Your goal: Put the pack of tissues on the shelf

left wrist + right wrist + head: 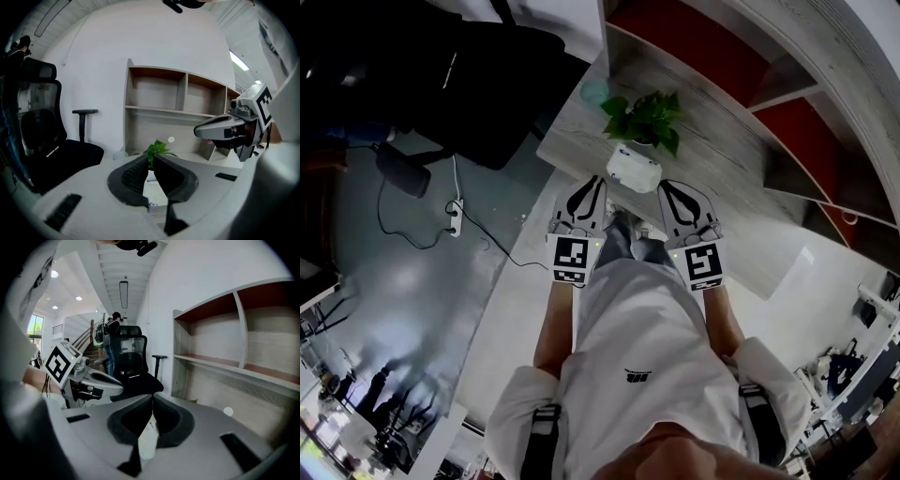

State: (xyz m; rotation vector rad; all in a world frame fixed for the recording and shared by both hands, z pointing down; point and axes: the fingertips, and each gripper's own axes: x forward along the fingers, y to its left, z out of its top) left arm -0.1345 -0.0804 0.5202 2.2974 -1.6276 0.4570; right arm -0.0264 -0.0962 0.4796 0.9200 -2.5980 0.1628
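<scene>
The white pack of tissues point(633, 169) lies on the grey wooden desk point(722, 178), just in front of a small potted plant point(645, 116). My left gripper point(596, 183) is at the pack's left end and my right gripper point(667, 187) at its right end; both are shut with nothing between the jaws. I cannot tell whether they touch the pack. In the left gripper view the pack point(157, 194) shows below the closed jaws of the left gripper point(152, 158), and the right gripper point(225, 129) hangs at the right. In the right gripper view a white strip of the pack point(147, 439) shows under the right gripper point(152, 398). The shelf point(712, 56) stands along the desk's far side with open compartments point(159, 108).
A black office chair point(487, 84) stands left of the desk point(42, 140). A power strip point(457, 216) with a cable lies on the floor. A person point(111, 341) stands far behind the chair. The plant point(157, 149) is close behind the pack.
</scene>
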